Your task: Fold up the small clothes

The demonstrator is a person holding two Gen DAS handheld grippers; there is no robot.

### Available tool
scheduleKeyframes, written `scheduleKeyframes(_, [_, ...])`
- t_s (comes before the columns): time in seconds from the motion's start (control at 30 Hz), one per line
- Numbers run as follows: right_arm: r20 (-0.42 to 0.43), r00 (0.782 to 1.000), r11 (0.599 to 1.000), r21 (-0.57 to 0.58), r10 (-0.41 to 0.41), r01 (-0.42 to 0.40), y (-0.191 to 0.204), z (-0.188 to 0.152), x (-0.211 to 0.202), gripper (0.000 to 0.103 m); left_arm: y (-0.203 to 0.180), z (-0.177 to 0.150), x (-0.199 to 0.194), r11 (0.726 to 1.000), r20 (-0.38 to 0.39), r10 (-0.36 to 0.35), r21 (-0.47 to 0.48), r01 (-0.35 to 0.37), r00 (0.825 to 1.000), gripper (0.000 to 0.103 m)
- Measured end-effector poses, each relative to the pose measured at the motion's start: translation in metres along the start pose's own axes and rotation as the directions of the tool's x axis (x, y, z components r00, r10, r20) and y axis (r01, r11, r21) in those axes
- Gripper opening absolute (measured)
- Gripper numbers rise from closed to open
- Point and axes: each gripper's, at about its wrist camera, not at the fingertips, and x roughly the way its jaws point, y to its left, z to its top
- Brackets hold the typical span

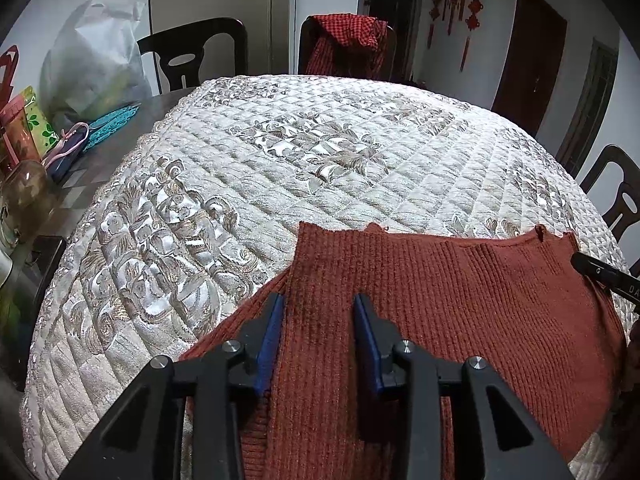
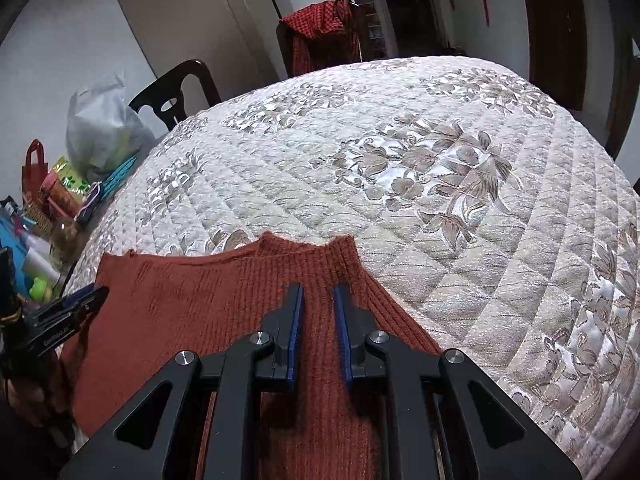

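left gripper (image 1: 318, 300): jaws parted at a moderate gap, blue pads (image 1: 270, 340) either side of a folded-in strip of the sweater; nothing pinched. Whether the tips touch the knit, can't tell.
right gripper (image 2: 318, 292): jaws parted, narrower gap than the left one, straddling the folded-in strip on the sweater's right side; not clamped on it.
sweater (image 1: 460, 300): rust-red rib knit, lies flat on the near edge of the quilted cover, both side strips folded inward over the body, straight edge facing away from the cameras.
quilted cover (image 1: 320, 168): cream, floral embroidery, spread over the table; far part bare.
table left edge (image 1: 116, 148): dark top exposed beside the cover, crowded with clutter.
clutter: white plastic bag (image 1: 92, 60) stuffed full, contents unclear; teal mat (image 1: 112, 124) at its foot; red gift bag (image 2: 34, 168); glass jar (image 1: 24, 196), contents can't tell.
chairs: dark chair (image 1: 192, 52) behind the table; second chair (image 1: 344, 48) draped with a red checked cloth (image 1: 348, 32).
wall right: red knot hangings (image 1: 456, 0) beside dark door (image 1: 528, 64).
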Motion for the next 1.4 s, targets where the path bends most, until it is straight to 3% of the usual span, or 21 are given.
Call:
scheduleKeyframes(0.23, [0.016, 1.0, 1.0, -0.023, -0.009, 0.009, 0.007, 0.001, -0.013, 0.017, -0.003, -0.001, -0.013, 1.0, 0.019, 0.019, 0.016, -0.019, 1.0, 0.039])
scheduleKeyframes(0.67, [0.05, 0.995, 0.982, -0.17, 0.089, -0.079, 0.059, -0.03, -0.052, 0.017, 0.001, -0.019, -0.06, 0.998, 0.096, 0.059, 0.017, -0.061, 0.994, 0.039])
scheduleKeyframes(0.9, [0.002, 0.99, 0.959, -0.25, 0.139, -0.134, 0.087, -0.053, -0.047, 0.017, 0.003, -0.046, -0.065, 0.997, 0.073, 0.074, 0.013, -0.076, 0.995, 0.039])
scheduleKeyframes(1.07, [-0.053, 0.993, 0.959, -0.258, 0.105, -0.115, 0.088, -0.064, -0.028, 0.017, 0.002, -0.058, -0.058, 0.996, 0.063, 0.087, 0.023, -0.088, 0.994, 0.04])
scheduleKeyframes(1.23, [-0.032, 0.995, 0.959, -0.264, 0.097, -0.102, 0.09, -0.063, -0.036, 0.017, 0.011, -0.056, -0.069, 0.999, 0.085, 0.049, -0.016, -0.048, 0.995, 0.04])
scheduleKeyframes(1.4, [-0.022, 0.991, 0.951, -0.281, 0.13, -0.131, 0.103, -0.066, -0.043, 0.017, 0.03, -0.06, -0.081, 0.997, 0.117, 0.03, -0.072, -0.022, 0.993, 0.05])
